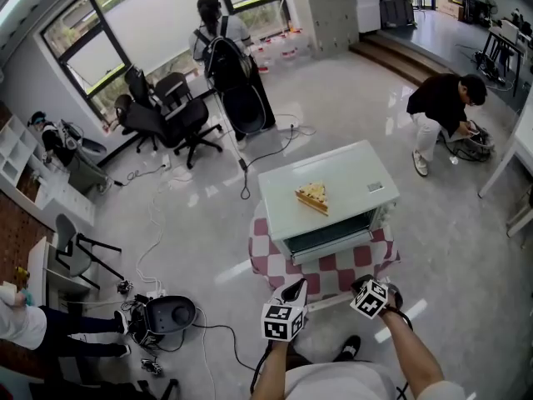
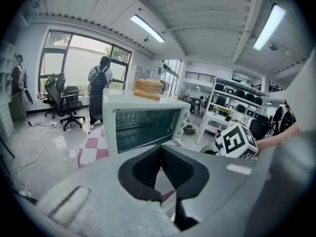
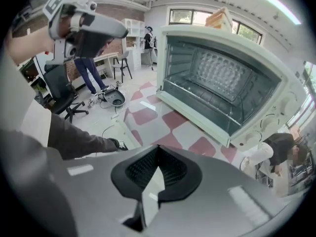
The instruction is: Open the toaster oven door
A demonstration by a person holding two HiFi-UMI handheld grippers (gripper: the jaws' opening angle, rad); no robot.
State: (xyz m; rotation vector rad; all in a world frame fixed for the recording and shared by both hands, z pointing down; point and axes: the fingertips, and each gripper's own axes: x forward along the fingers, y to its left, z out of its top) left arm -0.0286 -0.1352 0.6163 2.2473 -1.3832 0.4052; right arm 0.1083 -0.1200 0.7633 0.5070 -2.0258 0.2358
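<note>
A pale toaster oven (image 1: 333,182) stands on a red-and-white checked cloth (image 1: 266,261), with a stack of toast (image 1: 314,197) on its roof. Its glass door is lowered flat towards me, and the white handle bar (image 1: 331,302) lies between my two grippers. The right gripper view looks straight into the oven cavity (image 3: 222,83) and its rack. My left gripper (image 1: 293,290) (image 2: 160,147) is shut and holds nothing, just left of the handle. The right gripper (image 1: 364,283) (image 3: 158,146) is shut too, with nothing in it, above the door's right end.
A person with a backpack (image 1: 221,40) stands at the far window and another (image 1: 441,107) crouches at the right. Office chairs (image 1: 179,111), floor cables (image 1: 158,215) and a round black device (image 1: 171,313) lie to the left. A white table (image 1: 520,152) is at the right edge.
</note>
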